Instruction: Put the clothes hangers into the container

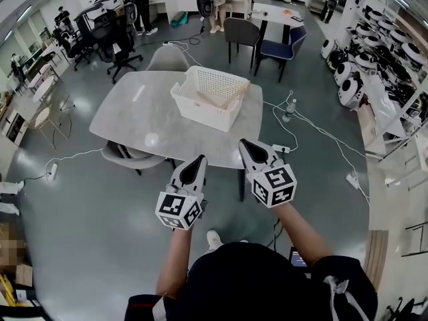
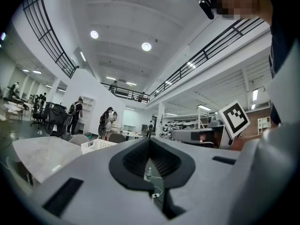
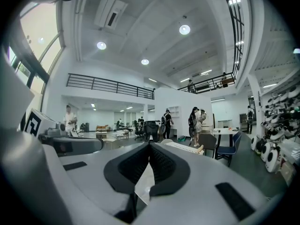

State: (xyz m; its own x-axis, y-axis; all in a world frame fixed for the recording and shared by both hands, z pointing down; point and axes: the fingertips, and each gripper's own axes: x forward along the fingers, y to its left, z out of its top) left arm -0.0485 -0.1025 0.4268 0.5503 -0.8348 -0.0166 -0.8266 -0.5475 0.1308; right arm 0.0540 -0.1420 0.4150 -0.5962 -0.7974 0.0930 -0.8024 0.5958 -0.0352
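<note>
A white perforated basket [image 1: 208, 97] stands on the far right part of the pale marble table [image 1: 140, 112]. Light wooden hangers [image 1: 224, 99] lie inside it. Both grippers hang in the air short of the table's near edge. My left gripper [image 1: 195, 167] is shut and holds nothing; my right gripper [image 1: 250, 150] is likewise shut and holds nothing. The left gripper view shows its closed jaw tips [image 2: 149, 140], with the basket [image 2: 97, 146] far off to the left. In the right gripper view the jaw tips [image 3: 150, 146] meet, and the basket [image 3: 183, 147] lies beyond.
A grey chair [image 1: 131, 156] is tucked under the table's near side. Another chair [image 1: 167, 59] stands at the far side. White cables and power strips [image 1: 352, 180] run across the floor, with a water bottle [image 1: 289, 109] on the right. People and office chairs [image 1: 117, 39] occupy the back.
</note>
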